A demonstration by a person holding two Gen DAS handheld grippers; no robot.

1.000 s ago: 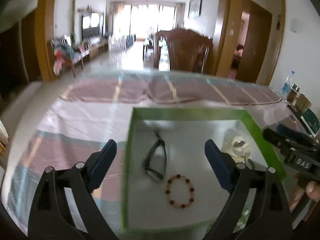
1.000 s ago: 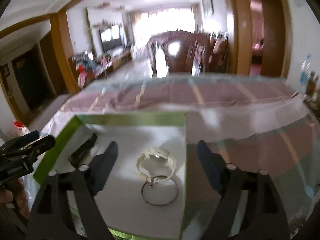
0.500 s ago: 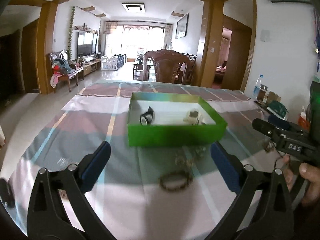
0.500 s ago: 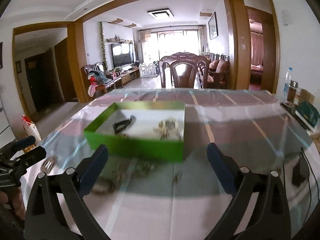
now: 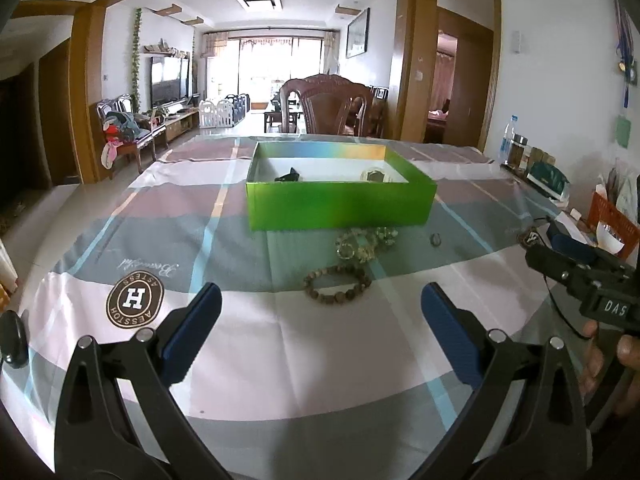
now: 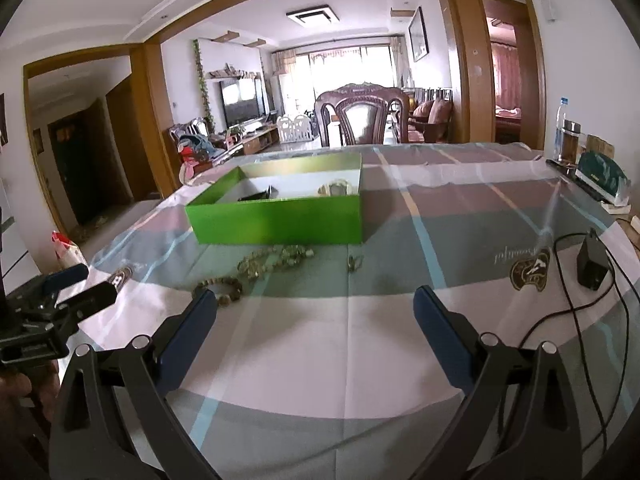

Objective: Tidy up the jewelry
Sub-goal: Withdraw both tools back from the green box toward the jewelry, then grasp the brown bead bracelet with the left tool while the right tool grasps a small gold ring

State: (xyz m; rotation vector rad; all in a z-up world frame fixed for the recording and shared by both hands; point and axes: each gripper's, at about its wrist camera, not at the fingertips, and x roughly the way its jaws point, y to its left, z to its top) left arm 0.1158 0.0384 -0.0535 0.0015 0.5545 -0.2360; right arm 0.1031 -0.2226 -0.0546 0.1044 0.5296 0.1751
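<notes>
One green box (image 5: 340,204) is seen at frame centre, long axis sideways; one brown bead bracelet (image 5: 337,283) lies below; left gripper (image 5: 320,316) and right gripper (image 6: 316,316) are spread, empty.

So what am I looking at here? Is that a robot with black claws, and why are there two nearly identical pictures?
No robot: a person holds a two-finger tool in each hand, and each tool carries a wide-angle camera looking along its fingers. One picture comes from the left gripper, the other from the right gripper. Each also catches the other tool at its edge. Both are open and hold nothing. On the checked tablecloth stands a green box with a dark item and a pale item inside; what they are is hard to tell. In front of it lie a brown bead bracelet, a pile of pale beads and a small ring, not yet put away.
</notes>
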